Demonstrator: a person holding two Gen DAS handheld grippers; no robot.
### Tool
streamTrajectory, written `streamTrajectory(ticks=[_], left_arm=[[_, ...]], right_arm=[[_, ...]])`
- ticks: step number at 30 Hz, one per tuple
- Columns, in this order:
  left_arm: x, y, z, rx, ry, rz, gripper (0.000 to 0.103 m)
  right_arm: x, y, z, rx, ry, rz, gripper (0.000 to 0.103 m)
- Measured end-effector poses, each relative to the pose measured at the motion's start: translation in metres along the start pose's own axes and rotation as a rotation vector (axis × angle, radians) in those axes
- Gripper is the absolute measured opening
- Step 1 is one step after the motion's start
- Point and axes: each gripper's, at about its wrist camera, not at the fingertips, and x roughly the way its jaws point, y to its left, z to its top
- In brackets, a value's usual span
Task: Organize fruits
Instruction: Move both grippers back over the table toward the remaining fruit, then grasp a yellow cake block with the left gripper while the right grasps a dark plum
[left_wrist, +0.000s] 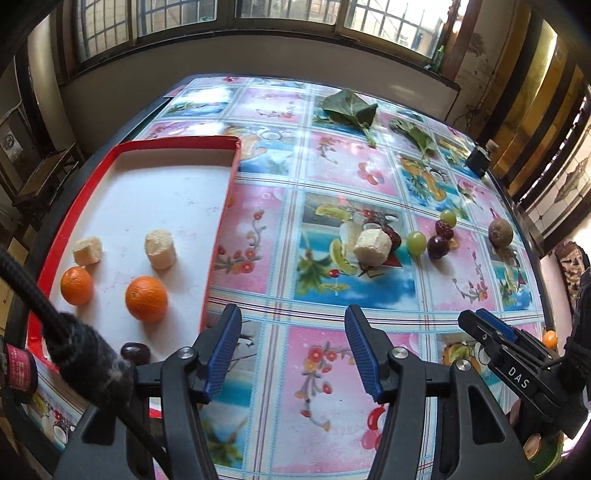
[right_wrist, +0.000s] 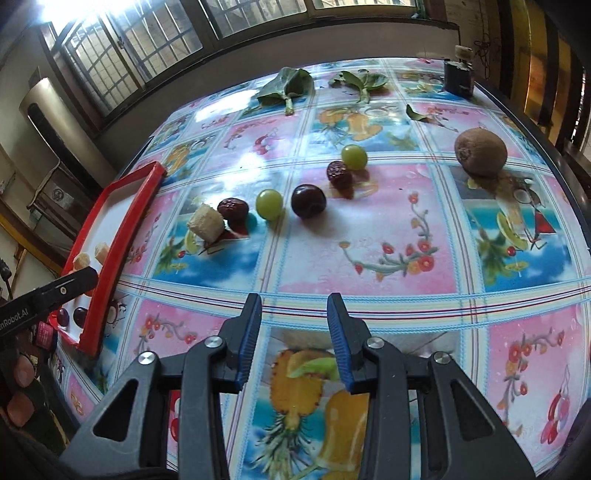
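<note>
A red-rimmed white tray (left_wrist: 166, 144) at the left holds two oranges (left_wrist: 146, 299), two pale banana pieces (left_wrist: 160, 249) and a dark plum (left_wrist: 135, 352). On the patterned table lie another banana piece (right_wrist: 206, 222), two red dates (right_wrist: 232, 209), two green grapes (right_wrist: 269, 204), a dark plum (right_wrist: 308, 201) and a kiwi (right_wrist: 481, 152). My left gripper (left_wrist: 293, 354) is open and empty over the table beside the tray. My right gripper (right_wrist: 294, 341) is open and empty, short of the fruit row; it also shows in the left wrist view (left_wrist: 487, 328).
Green leaves (right_wrist: 286, 85) lie at the table's far side. A small dark jar (right_wrist: 458, 77) stands at the far right corner. A small orange fruit (left_wrist: 549, 339) sits near the right edge. Windows and wall lie beyond the table.
</note>
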Motion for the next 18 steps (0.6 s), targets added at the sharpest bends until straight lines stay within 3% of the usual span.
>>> streamTrajectory(ticks=[8, 18], left_arm=[[0.016, -0.023, 0.006, 0.059, 0.019, -0.004, 0.058], [0.030, -0.035, 0.015, 0.076, 0.024, -0.012, 0.058]], right_arm=[[0.001, -0.022, 0.007, 0.039, -0.015, -0.013, 0.038], [0.011, -0.023, 0.018, 0.039, -0.016, 0.001, 0.038]])
